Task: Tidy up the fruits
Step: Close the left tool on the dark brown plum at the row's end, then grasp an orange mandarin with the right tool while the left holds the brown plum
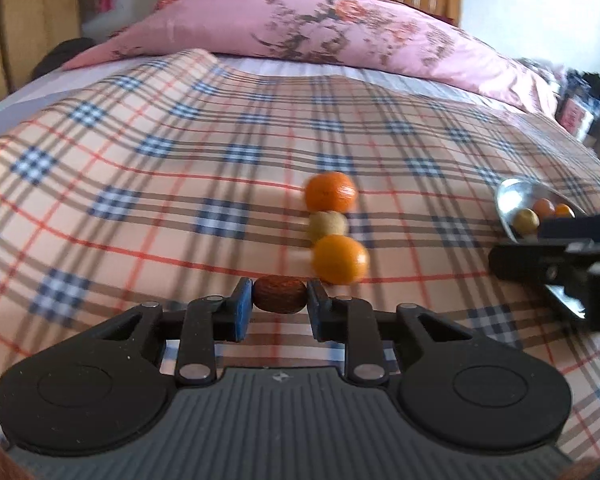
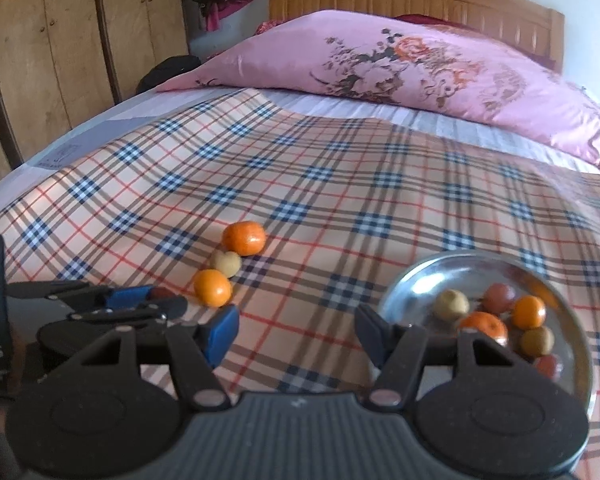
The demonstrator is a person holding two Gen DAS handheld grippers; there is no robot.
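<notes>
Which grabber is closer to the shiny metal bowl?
Right. The right gripper hovers open at the metal bowl, one finger over its rim. The left gripper is off to the side, shut on a brown fruit.

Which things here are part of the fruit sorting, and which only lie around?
Part of the job: brown fruit in the left tongs; two oranges; yellowish fruit; metal bowl; right tongs.
Lying about: pink pillow; plaid sheet.
</notes>
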